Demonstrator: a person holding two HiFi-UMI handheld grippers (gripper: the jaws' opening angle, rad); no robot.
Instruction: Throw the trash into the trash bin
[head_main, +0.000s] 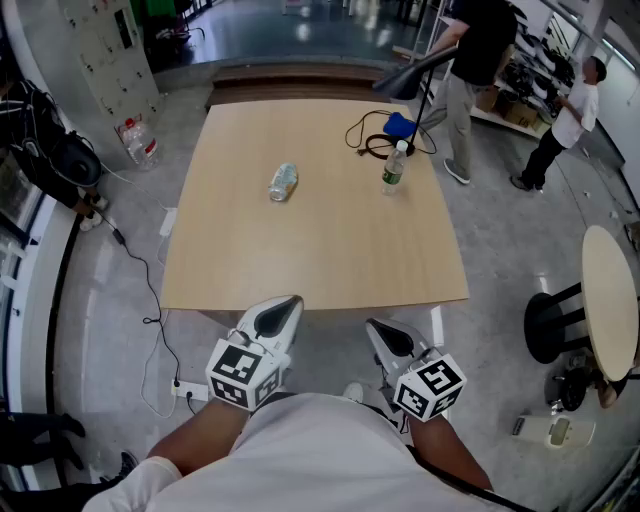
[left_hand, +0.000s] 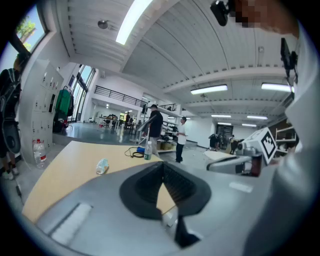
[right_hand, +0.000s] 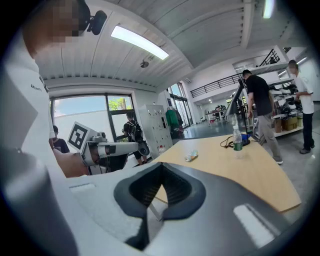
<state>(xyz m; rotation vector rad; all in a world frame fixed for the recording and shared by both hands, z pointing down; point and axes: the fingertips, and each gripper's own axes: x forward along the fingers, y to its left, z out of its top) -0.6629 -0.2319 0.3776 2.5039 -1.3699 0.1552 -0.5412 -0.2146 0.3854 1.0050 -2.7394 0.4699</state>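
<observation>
Here we are at the near edge of the bench (head_main: 320, 250), and nothing is in hand yet. The left hand-held gripper (head_main: 281, 314) sits low at the person's front with its jaws closed together on nothing. The right hand-held gripper (head_main: 386, 336) beside it is the same: jaws pressed shut, nothing between them. Both point slightly downward toward the bench edge, short of anything on it.

The likely trash is the crushed bottle (head_main: 283, 182), lying on its side left of centre on the bench top, well apart from both grippers. Further right stands an upright bottle (head_main: 394, 170) with a green label, close to a coiled cable (head_main: 372, 138) (whether that bottle counts as trash too, I can't say). No trash bin shows in any view.

So I'd call this the very start: the approach step, with the pick not yet begun. The next move calls for opening one set of jaws wide, reaching across the bench and closing across the crushed bottle's body. The left gripper looks better placed, since the bottle lies on its side of the bench. A crumpled bottle could roll or skid when nudged, so a square approach matters. After that the bin has to be found, as it's out of sight from here.
</observation>
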